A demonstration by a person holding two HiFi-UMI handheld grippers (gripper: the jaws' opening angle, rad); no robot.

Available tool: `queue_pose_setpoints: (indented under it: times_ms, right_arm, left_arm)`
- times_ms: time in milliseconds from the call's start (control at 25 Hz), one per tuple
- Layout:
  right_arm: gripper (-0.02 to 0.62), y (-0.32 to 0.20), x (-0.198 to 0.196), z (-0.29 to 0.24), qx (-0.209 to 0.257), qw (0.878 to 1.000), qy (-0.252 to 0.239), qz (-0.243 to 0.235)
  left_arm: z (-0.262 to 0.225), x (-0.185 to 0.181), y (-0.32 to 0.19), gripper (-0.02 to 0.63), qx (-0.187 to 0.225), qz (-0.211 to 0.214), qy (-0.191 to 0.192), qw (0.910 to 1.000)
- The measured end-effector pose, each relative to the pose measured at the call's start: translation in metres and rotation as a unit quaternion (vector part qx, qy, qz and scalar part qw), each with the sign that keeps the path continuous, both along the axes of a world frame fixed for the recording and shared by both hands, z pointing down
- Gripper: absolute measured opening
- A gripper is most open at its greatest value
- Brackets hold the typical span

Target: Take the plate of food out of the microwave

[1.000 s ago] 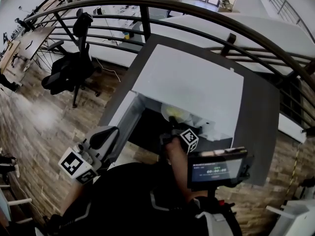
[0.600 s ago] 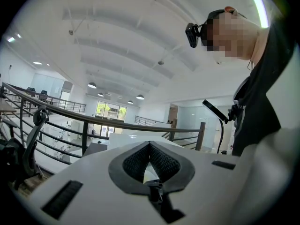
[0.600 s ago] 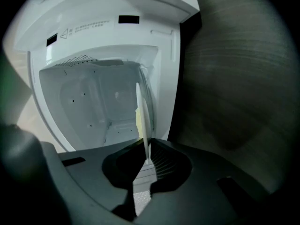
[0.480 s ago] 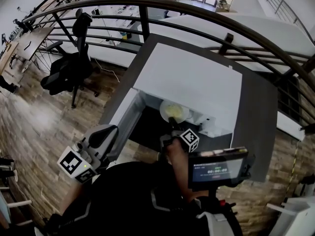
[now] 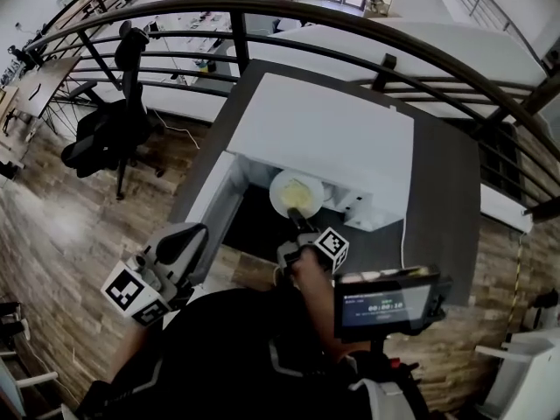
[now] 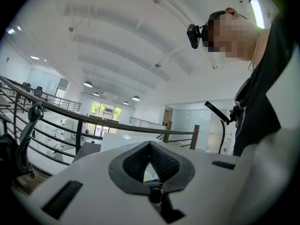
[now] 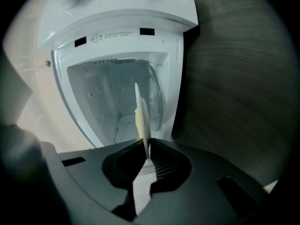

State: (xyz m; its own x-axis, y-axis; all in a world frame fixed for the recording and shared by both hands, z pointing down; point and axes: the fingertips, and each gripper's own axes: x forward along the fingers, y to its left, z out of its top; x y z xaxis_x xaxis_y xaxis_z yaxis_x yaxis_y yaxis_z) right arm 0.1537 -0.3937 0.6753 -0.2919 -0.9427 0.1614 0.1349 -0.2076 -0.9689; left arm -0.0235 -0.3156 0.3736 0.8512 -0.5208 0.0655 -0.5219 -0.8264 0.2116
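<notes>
Poking partway out of the microwave's (image 5: 324, 138) open front, the plate of food (image 5: 296, 192) was a white one with something yellowish on it. Its far side was at the mouth of the cavity and its near rim out in front. That near rim sat pinched in the right gripper (image 5: 295, 220), whose jaws had just been closing and were down to a narrow gap with the rim between them. In the right gripper view the plate ran edge-on straight into the pads, with the pale inside of the microwave behind it.

The microwave door (image 5: 213, 206) hung open on the left side of the microwave, as the person faced it. Off past the door's outer end, well clear of the microwave, the left gripper (image 5: 182, 243) had its jaws together and nothing in them.

The microwave stood on a dark table (image 5: 446, 191). A curved black railing (image 5: 350, 26) ran behind the microwave, and an office chair (image 5: 101, 134) stood off to its left.
</notes>
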Motion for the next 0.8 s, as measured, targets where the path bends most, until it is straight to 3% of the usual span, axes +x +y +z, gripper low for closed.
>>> queue_pose_setpoints:
  times_ms: [320, 800]
  right_arm:
    - [0.023, 0.036, -0.020, -0.033, 0.012, 1.000, -0.009, -0.006]
    - [0.021, 0.101, -0.042, -0.097, 0.035, 0.999, 0.002, -0.001]
  left_arm:
    - [0.005, -0.001, 0.015, 0.002, -0.010, 0.031, 0.014, 0.9994]
    - [0.000, -0.019, 0.046, 0.002, 0.012, 0.075, 0.043, 0.9962]
